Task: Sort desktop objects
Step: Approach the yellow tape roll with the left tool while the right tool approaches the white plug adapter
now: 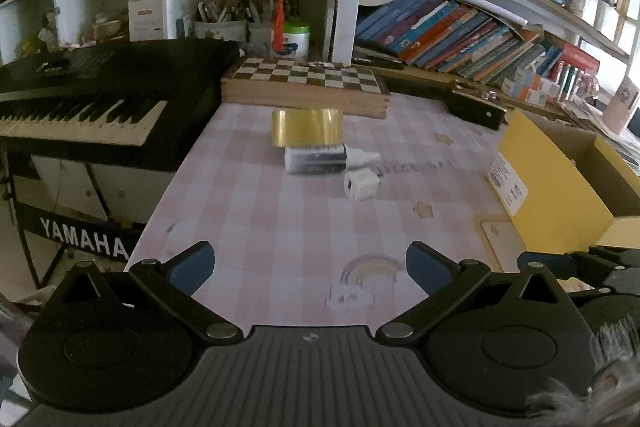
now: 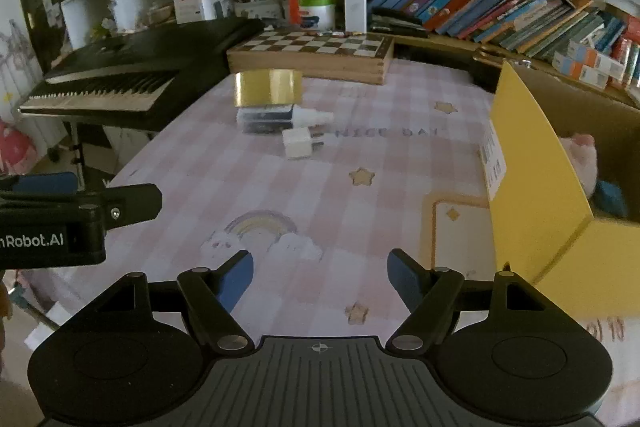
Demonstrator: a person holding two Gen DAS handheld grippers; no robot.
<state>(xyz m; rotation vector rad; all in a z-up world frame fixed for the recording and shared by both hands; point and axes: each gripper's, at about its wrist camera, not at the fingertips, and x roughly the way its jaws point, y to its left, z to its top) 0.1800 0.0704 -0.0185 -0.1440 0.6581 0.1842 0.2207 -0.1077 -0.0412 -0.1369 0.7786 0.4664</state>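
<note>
The bench point(image 1: 280, 227) has a pink checked cover with stars and a rainbow. Far on it lie a gold box point(image 1: 307, 127), a bottle point(image 1: 320, 159) and a white charger point(image 1: 361, 183), close together. Both the left gripper point(image 1: 310, 263) and right gripper point(image 2: 320, 275) are spread, empty. A yellow carton point(image 2: 536, 195) stands right, a keyboard point(image 1: 80, 107) left, bookshelves point(image 1: 460, 35) behind.

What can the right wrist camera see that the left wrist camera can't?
Only the right wrist view looks inside the yellow box, where a pink soft thing lies.

Only the left wrist view shows the YAMAHA name under the keyboard.

Both show the gold box, the dark bottle, the white plug and the chessboard, plus open, empty tongs: left tongs, right tongs.
</note>
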